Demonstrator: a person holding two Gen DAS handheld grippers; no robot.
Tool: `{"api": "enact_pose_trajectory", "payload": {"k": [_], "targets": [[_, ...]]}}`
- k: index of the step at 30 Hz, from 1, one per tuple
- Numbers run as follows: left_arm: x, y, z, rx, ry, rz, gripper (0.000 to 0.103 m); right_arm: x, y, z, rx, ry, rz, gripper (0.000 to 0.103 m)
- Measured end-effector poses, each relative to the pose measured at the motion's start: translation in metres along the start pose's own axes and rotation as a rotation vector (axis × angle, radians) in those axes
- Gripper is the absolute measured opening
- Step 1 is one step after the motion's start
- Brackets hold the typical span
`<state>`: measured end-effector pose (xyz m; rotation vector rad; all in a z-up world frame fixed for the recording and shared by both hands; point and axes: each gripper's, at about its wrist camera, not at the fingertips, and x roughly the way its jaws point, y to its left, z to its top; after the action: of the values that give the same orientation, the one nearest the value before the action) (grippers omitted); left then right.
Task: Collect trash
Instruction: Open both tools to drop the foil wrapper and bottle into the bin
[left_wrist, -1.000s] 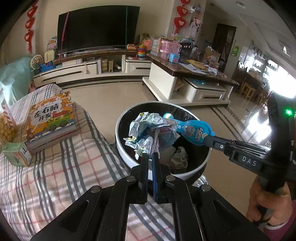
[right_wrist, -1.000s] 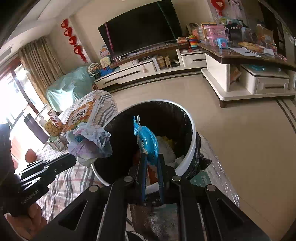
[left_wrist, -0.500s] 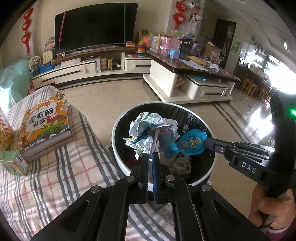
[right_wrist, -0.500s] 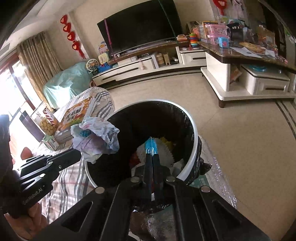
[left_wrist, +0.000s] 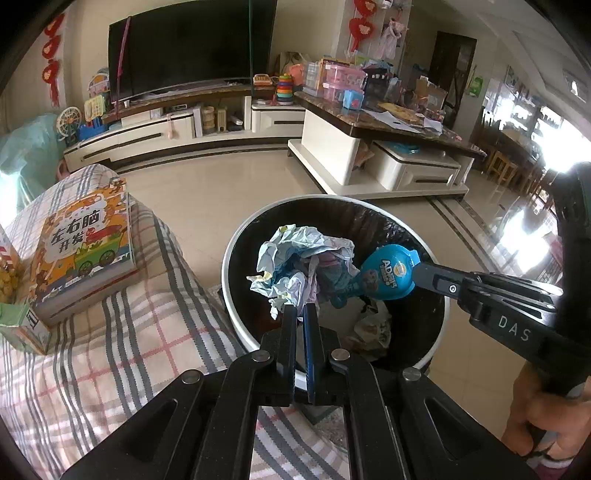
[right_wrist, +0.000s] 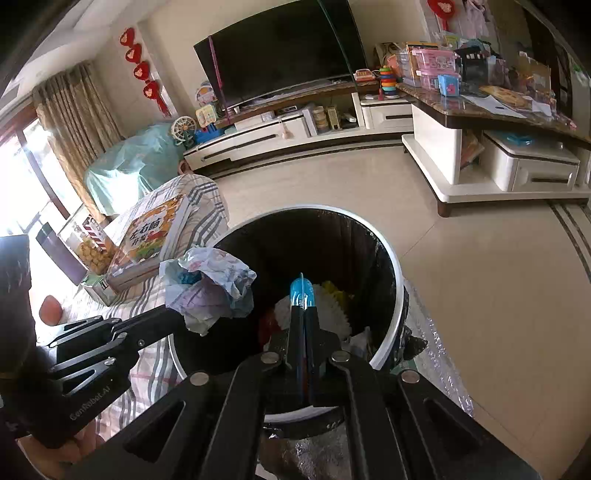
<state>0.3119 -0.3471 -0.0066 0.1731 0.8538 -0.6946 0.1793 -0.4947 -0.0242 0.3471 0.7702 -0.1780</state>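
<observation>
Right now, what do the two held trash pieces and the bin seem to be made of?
Crumpled wad: paper, matte, sharp creases. Blue wrapper: probably plastic film, glossy, printed. Trash bin: smooth white rim, likely plastic, with a wrinkled black bag liner.

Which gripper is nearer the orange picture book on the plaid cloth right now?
Left. The left gripper holds crumpled paper over the bin's book-side rim; the right gripper is farther from the book.

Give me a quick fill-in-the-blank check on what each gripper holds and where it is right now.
1. The left gripper is shut on a crumpled ____.
2. The right gripper pinches a flat ____-coloured wrapper.
3. Both pieces of trash hang over the open ____, which has a black liner.
4. The picture book lies on the ____-patterned cloth.

Missing words: paper wad; blue; bin; plaid
</observation>
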Motion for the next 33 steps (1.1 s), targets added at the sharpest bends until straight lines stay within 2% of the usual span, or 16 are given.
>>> {"api": "enact_pose_trajectory", "payload": {"k": [15,17,18,20,21,22,23,25,26,27,30,33], "targets": [[0.001,0.002,0.006,-0.010,0.003,-0.005,0.003,0.000,-0.004,0.005,0.029,-0.001,0.000,0.001],[-0.001,0.003,0.005,-0.018,0.005,-0.012,0.008,0.000,-0.004,0.005,0.025,0.001,-0.002,0.002],[-0.002,0.004,0.005,-0.024,0.008,-0.015,0.017,-0.001,-0.005,0.005,0.027,-0.001,-0.002,0.008],[-0.009,0.007,0.003,-0.034,-0.011,-0.011,0.029,-0.002,-0.005,0.006,0.042,-0.002,-0.002,0.016],[-0.015,0.009,0.000,-0.035,-0.024,-0.007,0.031,-0.004,-0.006,0.005,0.051,-0.007,0.003,0.025],[-0.019,0.010,-0.002,-0.036,-0.029,-0.008,0.031,-0.008,-0.007,0.004,0.060,-0.019,0.011,0.040],[-0.025,0.012,-0.005,-0.040,-0.036,-0.010,0.031,-0.013,-0.007,0.003,0.067,-0.032,0.017,0.046],[-0.035,0.017,-0.012,-0.049,-0.052,-0.007,0.034,-0.021,-0.006,0.001,0.078,-0.054,0.024,0.050],[-0.042,0.020,-0.018,-0.059,-0.064,0.000,0.043,-0.026,-0.006,-0.001,0.089,-0.065,0.035,0.053],[-0.049,0.023,-0.025,-0.069,-0.077,0.008,0.054,-0.031,-0.004,-0.004,0.097,-0.074,0.045,0.061],[-0.068,0.031,-0.045,-0.102,-0.111,0.022,0.059,-0.045,0.004,-0.014,0.117,-0.111,0.068,0.078],[-0.093,0.039,-0.078,-0.142,-0.137,0.032,0.064,-0.057,0.018,-0.029,0.120,-0.130,0.089,0.081]]}}
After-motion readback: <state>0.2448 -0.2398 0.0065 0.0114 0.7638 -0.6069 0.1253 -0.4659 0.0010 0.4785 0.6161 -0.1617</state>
